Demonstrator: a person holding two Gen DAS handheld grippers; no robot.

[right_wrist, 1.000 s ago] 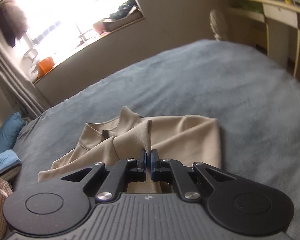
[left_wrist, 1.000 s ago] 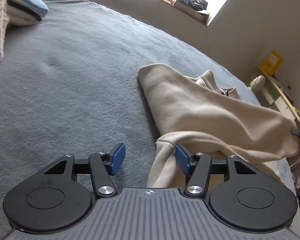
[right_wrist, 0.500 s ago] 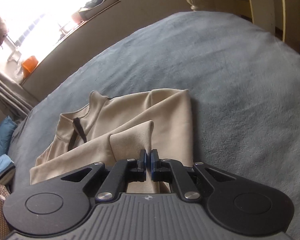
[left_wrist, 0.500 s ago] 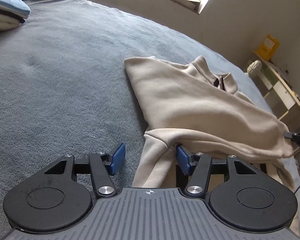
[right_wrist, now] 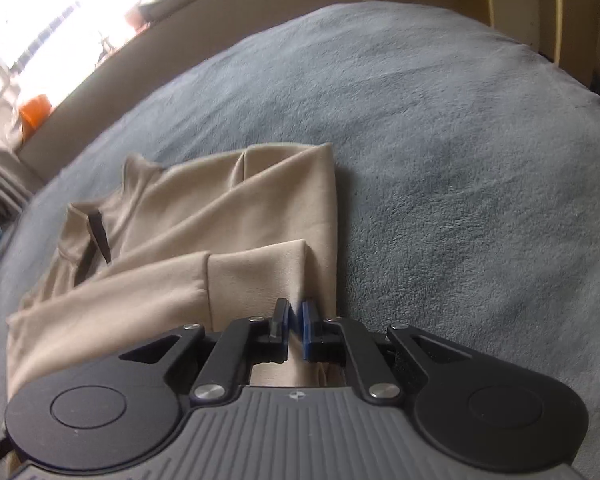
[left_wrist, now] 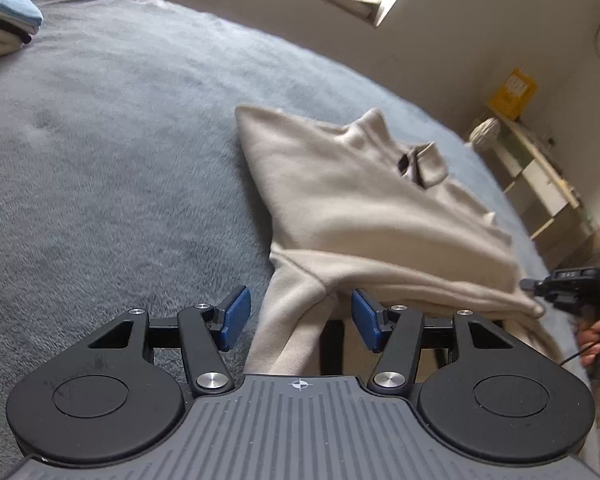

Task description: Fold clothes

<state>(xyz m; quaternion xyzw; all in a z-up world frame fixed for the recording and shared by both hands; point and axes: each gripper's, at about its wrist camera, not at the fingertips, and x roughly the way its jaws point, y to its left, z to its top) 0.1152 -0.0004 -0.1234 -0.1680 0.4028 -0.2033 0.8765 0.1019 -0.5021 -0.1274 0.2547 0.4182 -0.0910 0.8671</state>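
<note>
Left wrist view: the grey bed cover (left_wrist: 100,168) spreads at left, the left gripper (left_wrist: 298,316) has its blue pads spread wide either side of a cuffed sleeve end (left_wrist: 288,320), gripping nothing. To its right the beige sweatshirt (left_wrist: 360,208) lies on the bed, collar away from the camera, partly folded. In the right wrist view, the right gripper (right_wrist: 295,320) is pinched on a fold of the same sweatshirt (right_wrist: 236,200), lifted slightly. I judge a fold is under way; next, the left pads would need to close on the sleeve so both ends travel together.
</note>
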